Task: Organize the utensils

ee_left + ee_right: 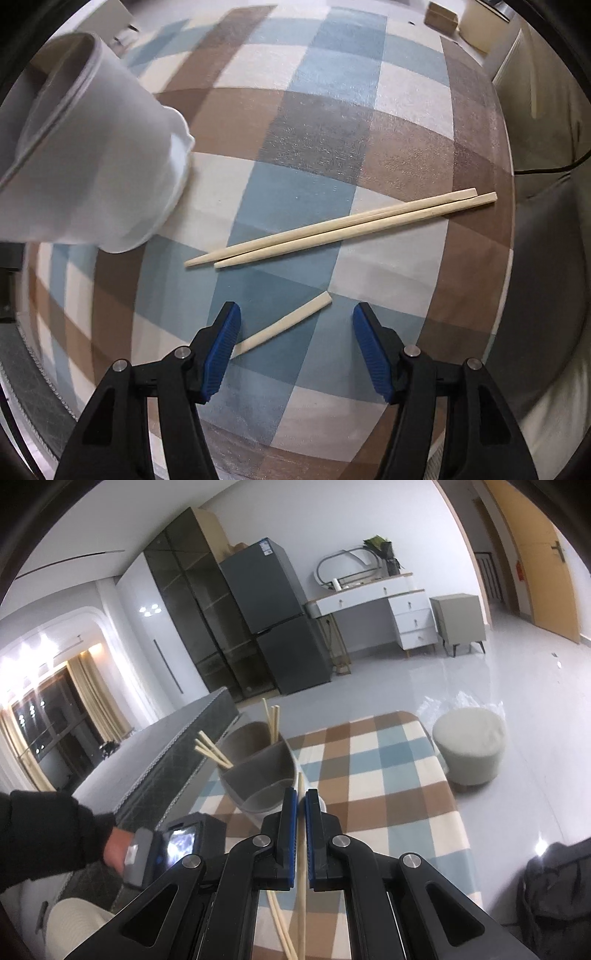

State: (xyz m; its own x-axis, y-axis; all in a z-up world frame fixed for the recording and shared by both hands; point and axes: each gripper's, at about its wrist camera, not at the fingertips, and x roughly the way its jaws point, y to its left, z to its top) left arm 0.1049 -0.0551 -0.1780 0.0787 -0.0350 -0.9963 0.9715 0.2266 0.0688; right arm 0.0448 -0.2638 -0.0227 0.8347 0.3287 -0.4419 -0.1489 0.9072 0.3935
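Observation:
In the left wrist view, my left gripper (pixel 293 325) is open and low over the checkered cloth (pixel 325 122). A wooden chopstick (pixel 284 325) lies between its fingers, its lower end hidden behind the left pad (pixel 221 350). A pair of chopsticks (pixel 340 227) lies just beyond. The white utensil holder (pixel 92 155) stands at the left. In the right wrist view, my right gripper (pixel 301 805) is shut on a chopstick (pixel 301 853), held upright near the holder (pixel 258 771). The holder has divided compartments with several chopsticks (pixel 214 753) in them.
A round grey stool (pixel 469 746) stands on the floor right of the table. A grey bed edge (pixel 177 746) runs along the left. A black bag (pixel 554 886) sits at the lower right. The person's left hand (pixel 122 849) holds the other gripper at the lower left.

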